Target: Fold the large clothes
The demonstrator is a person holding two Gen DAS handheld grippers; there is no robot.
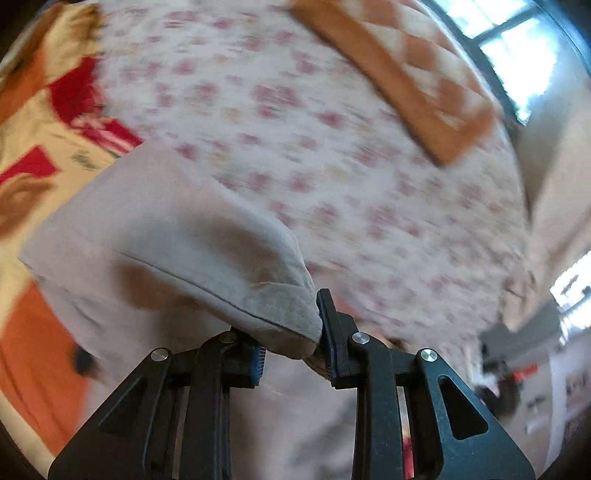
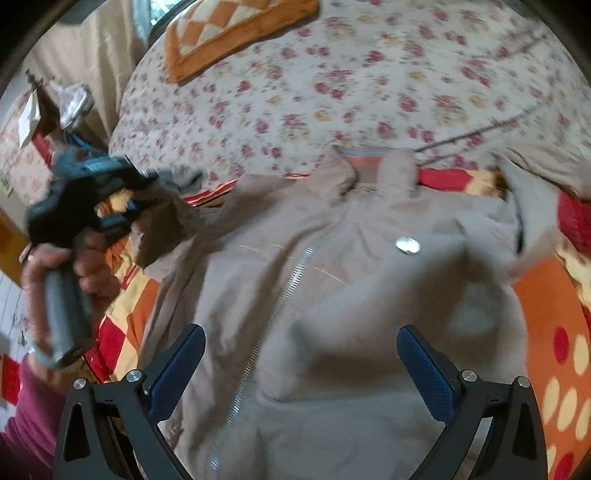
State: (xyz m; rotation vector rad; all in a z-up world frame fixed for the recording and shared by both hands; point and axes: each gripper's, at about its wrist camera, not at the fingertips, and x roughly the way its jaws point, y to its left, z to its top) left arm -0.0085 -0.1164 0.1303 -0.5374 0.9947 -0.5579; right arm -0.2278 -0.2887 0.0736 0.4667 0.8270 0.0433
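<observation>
On the bed, spread over a red, orange and yellow patterned quilt (image 2: 554, 332), lies the large beige zip-front cloth jacket (image 2: 295, 314), front up, collar toward the flowered sheet (image 2: 332, 92) further up the bed, zip running down its middle.

Left side of bed: a hand (image 2: 59, 280) holds the left claw (image 2: 162, 181), clenched on the jacket's left sleeve end. The left wrist view shows it closer: left claw (image 1: 291, 350) pinching a thick hemmed cuff (image 1: 273, 306), fabric bunched between the pads, sleeve raised off the quilt. Picture blurred.

Middle: jacket body lies loosely flat, wrinkled, with a small metal snap (image 2: 407, 244) near the chest. The right claw (image 2: 301, 365) hovers over the lower front, jaws spread wide, nothing between them.

Right side: the other sleeve looks already doubled over the chest, its end near the quilt's right edge.

Far corner of the bed: an orange and cream checked cushion (image 2: 229, 33), well apart from the jacket.

Handling, judged: soft, limp, mid-weight woven cloth; drapes and sags, not slippery, not fragile. The zip and seams are the stiffest lines. Best holds are cuffs, hem corners and shoulder seams, where the layers are thick enough to pinch without slipping.

Containers: none visible.
</observation>
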